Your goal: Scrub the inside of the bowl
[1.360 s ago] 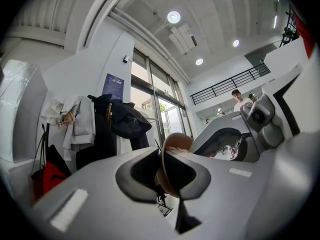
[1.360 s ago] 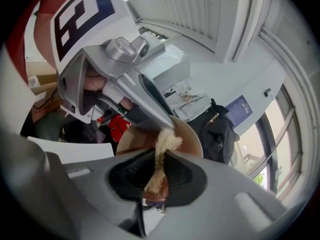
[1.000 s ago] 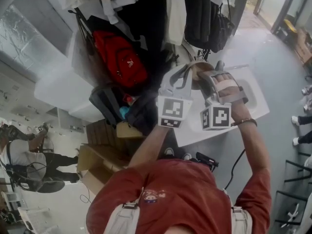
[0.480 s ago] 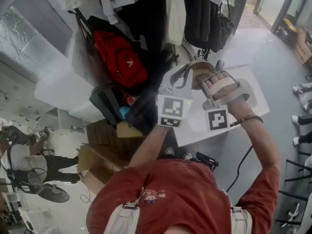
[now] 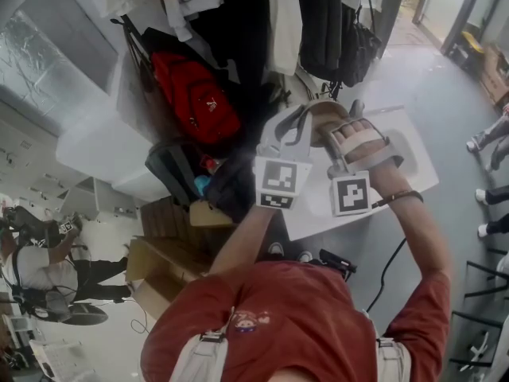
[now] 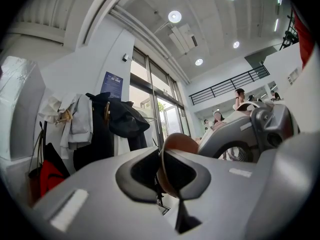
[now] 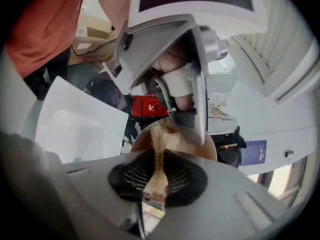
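A brown bowl (image 5: 324, 115) is held in the air over a white sink (image 5: 415, 164). My left gripper (image 5: 305, 122) is shut on the bowl's rim; in the left gripper view the rim (image 6: 170, 166) stands edge-on between the pads. My right gripper (image 5: 347, 126) is shut on a thin tan scrubbing pad (image 7: 158, 149). That pad reaches into the bowl's inside (image 7: 202, 151). In the right gripper view the left gripper (image 7: 172, 69) hangs above the bowl, with a hand behind it. The bowl's bottom is hidden in the head view.
A red backpack (image 5: 195, 94) and dark coats (image 5: 322, 22) hang beyond the sink. Cardboard boxes (image 5: 163, 253) sit on the floor at the left. A black cable (image 5: 390, 269) runs below the sink. People stand far off at the left.
My right gripper has tilted and shifted slightly at the bowl. The left gripper and the bowl have stayed almost still.
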Demonstrator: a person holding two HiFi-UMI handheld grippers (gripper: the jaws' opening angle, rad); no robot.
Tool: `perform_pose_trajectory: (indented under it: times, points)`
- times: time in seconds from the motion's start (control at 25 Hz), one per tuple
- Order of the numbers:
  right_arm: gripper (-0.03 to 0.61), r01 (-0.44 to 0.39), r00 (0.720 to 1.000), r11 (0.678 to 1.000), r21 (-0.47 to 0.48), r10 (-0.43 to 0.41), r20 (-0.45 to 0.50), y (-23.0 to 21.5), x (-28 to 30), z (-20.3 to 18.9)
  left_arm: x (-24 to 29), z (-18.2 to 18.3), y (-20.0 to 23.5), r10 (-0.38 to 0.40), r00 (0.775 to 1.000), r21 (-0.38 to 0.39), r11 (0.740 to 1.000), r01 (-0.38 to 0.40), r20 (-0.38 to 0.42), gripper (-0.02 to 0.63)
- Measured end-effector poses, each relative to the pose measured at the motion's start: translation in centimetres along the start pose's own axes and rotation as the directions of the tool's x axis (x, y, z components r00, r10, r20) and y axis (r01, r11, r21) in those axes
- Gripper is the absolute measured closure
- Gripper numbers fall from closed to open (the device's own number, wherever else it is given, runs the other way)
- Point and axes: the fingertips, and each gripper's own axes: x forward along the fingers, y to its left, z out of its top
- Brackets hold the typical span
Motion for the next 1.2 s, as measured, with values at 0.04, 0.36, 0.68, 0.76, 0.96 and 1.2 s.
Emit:
perform_pose_trajectory:
  times: [0.04,0.36,0.68,0.76,0.96,1.2]
  points:
    - [0.529,-0.005,1.0,1.0,0.03,0.005,0.003,-0.1,0.0,-0.1,0.0,0.0,0.0,0.001,1.0,-0.001,1.0,-0.001,0.001,0.581]
    - [0.529,-0.011,0.999,0.954,0.3,0.001,0.033,-0.9,0.0,-0.8,-0.1,0.3,-0.2,0.004,1.0,-0.003,1.0,-0.004,0.01,0.581]
    - [0.528,-0.044,0.994,0.828,0.559,-0.018,0.106,-2.7,-0.4,-0.8,-0.3,1.1,0.3,0.021,0.999,-0.009,1.0,-0.02,0.043,0.581]
    - [0.529,-0.057,0.992,0.786,0.615,-0.025,0.124,-2.8,-0.2,-0.9,-0.3,1.0,0.4,0.025,0.999,-0.009,1.0,-0.024,0.049,0.581]
    - [0.528,-0.072,0.989,0.665,0.744,-0.051,0.141,-3.1,0.2,-0.9,-0.5,0.8,0.7,0.033,0.998,-0.009,0.999,-0.033,0.057,0.581]
    - [0.528,-0.083,0.986,0.482,0.872,-0.088,0.142,-3.5,0.3,-1.3,-0.3,0.8,0.7,0.037,0.997,-0.014,0.999,-0.036,0.065,0.58]
